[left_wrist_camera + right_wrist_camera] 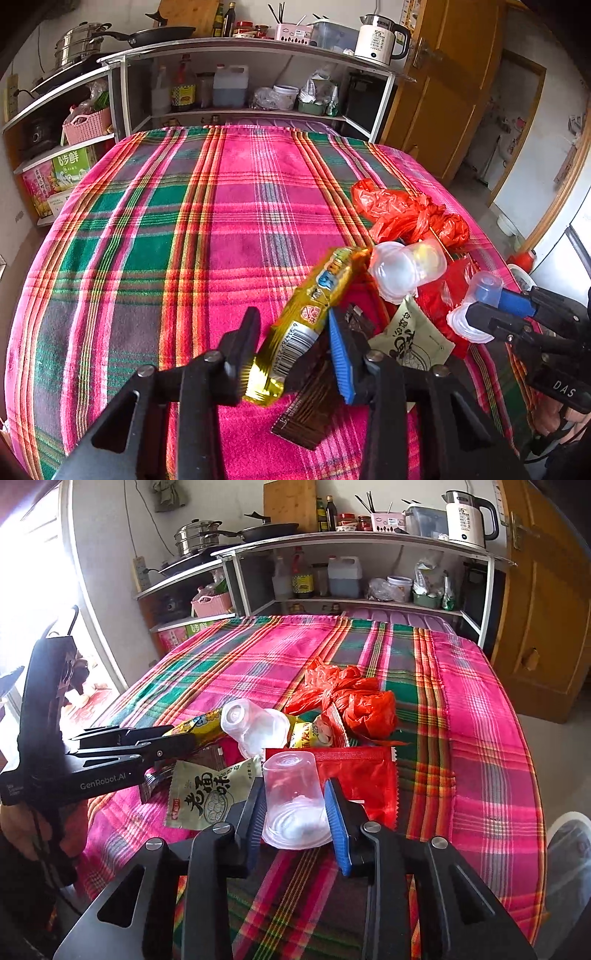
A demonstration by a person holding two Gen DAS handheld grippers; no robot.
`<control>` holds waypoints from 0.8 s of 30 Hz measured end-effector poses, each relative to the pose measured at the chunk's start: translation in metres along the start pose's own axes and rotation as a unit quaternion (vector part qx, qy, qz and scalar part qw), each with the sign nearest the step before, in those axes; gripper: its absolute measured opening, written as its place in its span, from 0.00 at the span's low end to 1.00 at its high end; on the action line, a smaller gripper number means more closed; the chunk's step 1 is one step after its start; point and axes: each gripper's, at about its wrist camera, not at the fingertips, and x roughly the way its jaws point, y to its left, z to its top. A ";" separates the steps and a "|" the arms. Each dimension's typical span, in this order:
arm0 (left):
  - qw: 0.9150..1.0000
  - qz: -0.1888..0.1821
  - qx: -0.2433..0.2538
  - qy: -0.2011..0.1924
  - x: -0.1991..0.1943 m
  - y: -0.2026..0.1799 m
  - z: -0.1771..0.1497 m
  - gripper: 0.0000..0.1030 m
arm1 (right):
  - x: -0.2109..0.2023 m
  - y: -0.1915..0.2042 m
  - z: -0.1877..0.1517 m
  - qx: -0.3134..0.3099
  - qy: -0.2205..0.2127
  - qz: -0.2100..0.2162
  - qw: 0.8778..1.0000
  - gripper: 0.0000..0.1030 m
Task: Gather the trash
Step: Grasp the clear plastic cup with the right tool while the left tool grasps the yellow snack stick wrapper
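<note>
A pile of trash lies on the near right part of the surface (155, 229), which has a pink and green checked cloth on it. The left tongs (295, 343) are clamped on a long shiny yellow snack wrapper (303, 317) and hold its near end up. The right tongs (295, 812) are clamped on a clear plastic cup (295, 805) that is upside down. Just behind it lie a flat red packet (365, 775), another clear plastic cup (255, 727) on its side, and a pale green packet (207, 794). A crumpled red plastic bag (354, 701) sits farther back. Kitchen shelves (258, 51) stand at the far end.
</note>
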 end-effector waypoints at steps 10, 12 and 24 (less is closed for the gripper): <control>1.000 0.003 0.004 -0.021 -0.021 -0.017 -0.015 0.15 | -0.027 -0.005 -0.009 0.011 -0.019 -0.001 1.000 0.32; 1.000 0.002 0.001 -0.025 -0.027 -0.020 -0.019 0.15 | -0.036 -0.006 -0.011 0.014 -0.025 -0.003 1.000 0.32; 0.996 -0.028 0.007 -0.082 -0.077 -0.056 -0.022 0.14 | -0.095 -0.027 -0.027 0.040 -0.068 -0.035 0.996 0.32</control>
